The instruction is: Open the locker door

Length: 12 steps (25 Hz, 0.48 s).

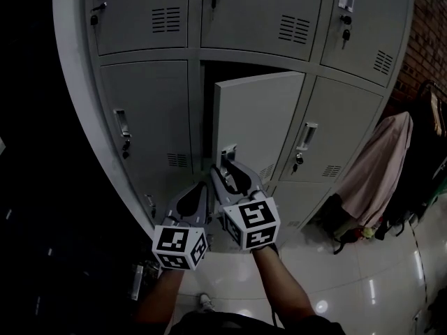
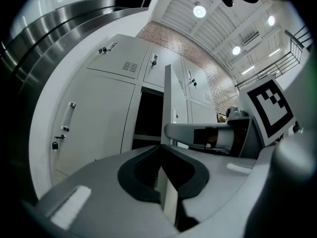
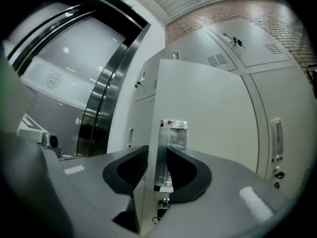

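The locker door (middle row, centre) stands partly ajar among shut lockers. The right gripper has its fingers clenched on the door's handle. The left gripper pinches the door's free edge just below. A pink cloth hangs to the right.

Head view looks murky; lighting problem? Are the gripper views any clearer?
Head view: underexposed, lockers bowed by the wide lens, glare spots on the floor. Left gripper view: bright, fisheye, ceiling lamps blown out, locker door edge between the left tongs soft. Right gripper view: evenly lit, handle between the right tongs sharp.
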Each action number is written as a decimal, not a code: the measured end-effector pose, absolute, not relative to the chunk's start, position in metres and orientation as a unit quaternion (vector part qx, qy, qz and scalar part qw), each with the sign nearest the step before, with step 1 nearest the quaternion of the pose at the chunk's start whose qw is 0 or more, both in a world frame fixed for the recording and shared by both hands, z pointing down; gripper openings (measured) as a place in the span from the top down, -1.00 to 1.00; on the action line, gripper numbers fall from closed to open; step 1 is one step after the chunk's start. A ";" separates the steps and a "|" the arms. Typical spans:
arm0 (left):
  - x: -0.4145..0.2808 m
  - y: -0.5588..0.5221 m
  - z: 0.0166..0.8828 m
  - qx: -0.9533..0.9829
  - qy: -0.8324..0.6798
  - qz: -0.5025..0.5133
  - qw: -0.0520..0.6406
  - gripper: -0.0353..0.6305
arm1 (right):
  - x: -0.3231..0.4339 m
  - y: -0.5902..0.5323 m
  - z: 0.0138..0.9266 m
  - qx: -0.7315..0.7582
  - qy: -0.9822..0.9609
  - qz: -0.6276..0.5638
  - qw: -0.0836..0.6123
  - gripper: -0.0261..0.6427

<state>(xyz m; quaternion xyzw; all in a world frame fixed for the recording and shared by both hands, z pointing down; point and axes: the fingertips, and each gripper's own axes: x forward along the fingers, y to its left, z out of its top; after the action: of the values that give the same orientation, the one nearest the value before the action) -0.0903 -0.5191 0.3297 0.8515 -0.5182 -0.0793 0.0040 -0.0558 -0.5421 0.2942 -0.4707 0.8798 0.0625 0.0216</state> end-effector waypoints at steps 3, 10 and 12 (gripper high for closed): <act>-0.083 -0.504 0.334 0.852 -0.518 -0.076 0.006 0.88 | -0.046 -0.527 0.295 -0.476 0.876 0.069 0.021 0.63; -0.072 -0.476 0.336 0.854 -0.515 -0.068 0.004 0.88 | -0.022 -0.500 0.295 -0.493 0.867 0.069 0.028 0.61; -0.067 -0.469 0.335 0.856 -0.513 -0.067 0.002 0.88 | -0.015 -0.492 0.295 -0.499 0.863 0.070 0.029 0.61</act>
<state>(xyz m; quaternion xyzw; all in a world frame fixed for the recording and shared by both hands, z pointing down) -0.0672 -0.4694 0.3346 0.8560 -0.5126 -0.0672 0.0024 -0.0148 -0.4916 0.2952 -0.4988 0.8634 0.0703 0.0291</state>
